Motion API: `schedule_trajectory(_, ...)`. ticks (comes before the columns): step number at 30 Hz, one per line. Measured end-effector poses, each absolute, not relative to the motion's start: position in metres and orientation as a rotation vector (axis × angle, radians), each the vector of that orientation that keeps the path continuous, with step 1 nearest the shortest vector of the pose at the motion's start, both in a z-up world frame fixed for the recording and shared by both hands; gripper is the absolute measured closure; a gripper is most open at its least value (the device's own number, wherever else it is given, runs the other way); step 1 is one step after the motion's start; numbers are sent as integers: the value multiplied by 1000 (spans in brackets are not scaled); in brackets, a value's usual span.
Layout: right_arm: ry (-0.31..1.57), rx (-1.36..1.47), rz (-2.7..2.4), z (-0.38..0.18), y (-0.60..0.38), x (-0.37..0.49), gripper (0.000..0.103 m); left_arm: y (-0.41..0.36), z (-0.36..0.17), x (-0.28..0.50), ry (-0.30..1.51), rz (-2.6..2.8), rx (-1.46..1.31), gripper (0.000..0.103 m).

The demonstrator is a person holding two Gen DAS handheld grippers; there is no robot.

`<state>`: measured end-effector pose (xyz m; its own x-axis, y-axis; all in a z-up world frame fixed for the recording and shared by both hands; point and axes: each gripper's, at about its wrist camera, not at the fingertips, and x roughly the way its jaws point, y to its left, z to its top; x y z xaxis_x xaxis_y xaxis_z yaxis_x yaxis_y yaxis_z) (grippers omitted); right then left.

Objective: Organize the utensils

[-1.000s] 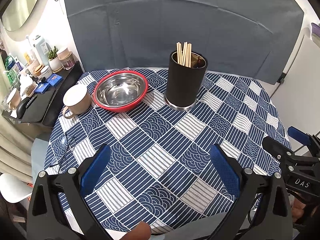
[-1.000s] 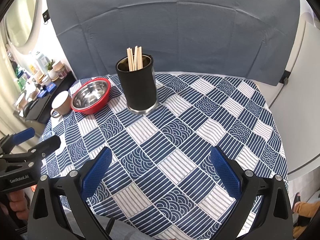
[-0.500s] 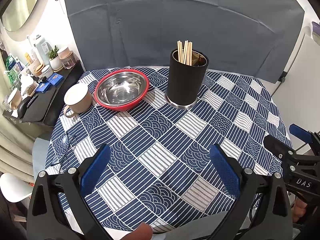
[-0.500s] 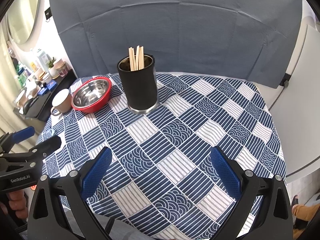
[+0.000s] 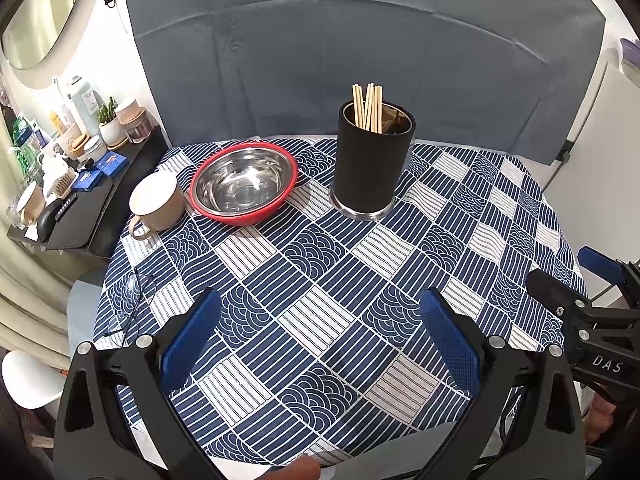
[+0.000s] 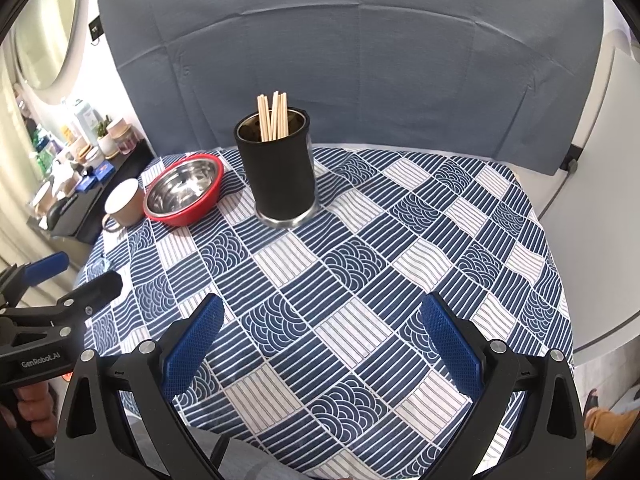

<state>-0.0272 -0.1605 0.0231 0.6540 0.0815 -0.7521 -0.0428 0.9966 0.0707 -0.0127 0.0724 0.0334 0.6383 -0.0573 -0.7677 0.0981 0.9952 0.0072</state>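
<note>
Both claws, left [image 5: 320, 336] and right [image 6: 320, 336], gape wide and empty over the near counter [image 5: 500, 216]. Chopsticks [image 5: 369, 107] stand in black holder [image 5: 372, 168], far side, beside red bowl [image 5: 244, 184] and mug [image 5: 156, 204].

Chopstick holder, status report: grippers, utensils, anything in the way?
Left gripper open, empty; right gripper likewise. Chopsticks upright in black holder. Bowl, mug beside; path clear.

Utensil holder [image 5: 372, 162]: matt black sleeve, shiny metal base ring. Chopsticks [image 5: 369, 107] inside: pale wood, possibly bamboo. Bowl [image 5: 244, 181] at holder's 9 o'clock: polished steel, glossy red rim. Mug [image 5: 158, 202]: matt beige ceramic. Tablecloth [image 5: 320, 292]: woven cloth. Gripper pads [image 6: 192, 346]: textured blue rubber.
</note>
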Motion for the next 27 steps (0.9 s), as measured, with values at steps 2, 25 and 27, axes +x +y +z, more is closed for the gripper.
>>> schedule_trajectory(2,854,47,70,23,-161,-27,8,71,33,-12,877,-89,52,6)
schedule_trajectory(25,850,50,71,25,-162,-28,8,71,31,-13,893,-99,43,6)
schedule_trajectory(27,848,49,72,26,-162,-28,8,71,31,-14,891,-118,30,6)
